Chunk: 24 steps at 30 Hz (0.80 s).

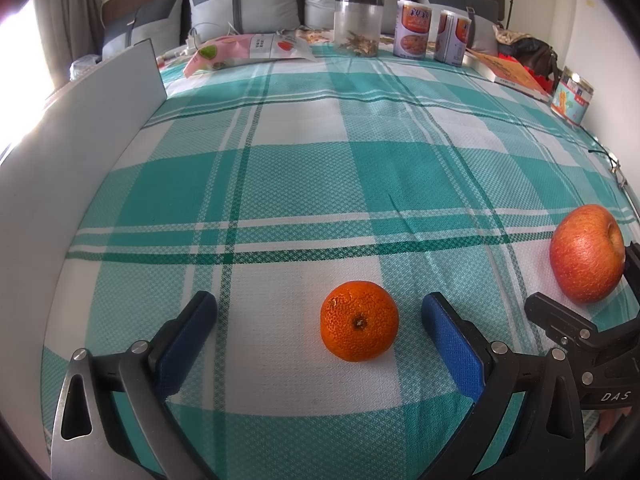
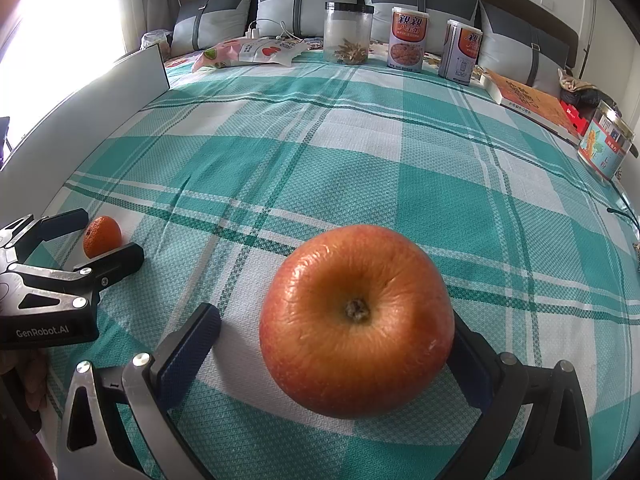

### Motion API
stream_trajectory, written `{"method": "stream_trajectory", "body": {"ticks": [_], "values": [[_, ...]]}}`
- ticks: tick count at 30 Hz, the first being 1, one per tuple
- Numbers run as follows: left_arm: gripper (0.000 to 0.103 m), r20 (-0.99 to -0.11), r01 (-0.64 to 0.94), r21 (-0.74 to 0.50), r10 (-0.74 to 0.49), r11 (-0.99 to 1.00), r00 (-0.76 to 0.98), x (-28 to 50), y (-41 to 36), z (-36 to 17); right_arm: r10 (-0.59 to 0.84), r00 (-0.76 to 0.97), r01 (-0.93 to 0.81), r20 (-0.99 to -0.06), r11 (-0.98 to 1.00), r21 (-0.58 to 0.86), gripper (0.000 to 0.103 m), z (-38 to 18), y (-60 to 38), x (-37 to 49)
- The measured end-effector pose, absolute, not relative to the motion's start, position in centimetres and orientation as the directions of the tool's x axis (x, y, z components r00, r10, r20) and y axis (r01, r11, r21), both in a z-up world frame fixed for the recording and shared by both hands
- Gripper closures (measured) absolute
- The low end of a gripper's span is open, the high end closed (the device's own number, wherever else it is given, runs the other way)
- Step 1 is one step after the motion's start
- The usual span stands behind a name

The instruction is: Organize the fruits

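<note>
A small orange point(image 1: 359, 322) lies on the teal plaid cloth point(image 1: 304, 184), stem end facing the camera. My left gripper point(image 1: 319, 307) is open, its blue pads point(image 1: 188, 340) standing on either side of the orange with gaps. A large red apple point(image 2: 356, 320) rests on the cloth between the fingers of my right gripper point(image 2: 335, 320), which is open. Its left pad point(image 2: 188, 348) stands clear of the apple, while the right pad is mostly hidden behind the fruit. The left wrist view shows the apple point(image 1: 586, 254) far right. The right wrist view shows the orange point(image 2: 102, 236) far left.
A white board point(image 1: 100, 120) stands along the left edge. At the back are a snack bag point(image 1: 248, 50), a clear jar point(image 1: 358, 26), two cans point(image 1: 414, 30) and pillows. A book point(image 2: 532, 102) and a lidded jar point(image 2: 606, 144) sit at the right.
</note>
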<state>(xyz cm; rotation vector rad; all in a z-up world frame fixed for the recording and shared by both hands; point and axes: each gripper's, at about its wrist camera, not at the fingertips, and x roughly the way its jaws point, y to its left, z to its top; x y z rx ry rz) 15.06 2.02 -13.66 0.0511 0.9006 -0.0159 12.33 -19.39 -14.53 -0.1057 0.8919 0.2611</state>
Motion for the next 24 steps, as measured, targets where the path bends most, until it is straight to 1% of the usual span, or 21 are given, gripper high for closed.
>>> {"method": "stream_trajectory", "body": {"ticks": [21,23,24], "values": [[0.001,-0.784,0.036,0.035,0.005,0.999,0.621,15.04,2.04,-13.73,0.181,0.599,-0.268,-0.78,0.963,0.018,0.0,-14.56,-19.37,12.31],[0.001,-0.788,0.043,0.021,-0.01,0.999,0.615,15.1,2.17,-13.7,0.181,0.599,-0.268,-0.78,0.963,0.018,0.0,-14.56,-19.37,12.32],[0.001,-0.801,0.07,0.007,-0.036,0.998,0.597,15.22,2.34,-13.6,0.182,0.598,-0.268,-0.78,0.963,0.019,0.0,-14.56,-19.38,12.32]]}}
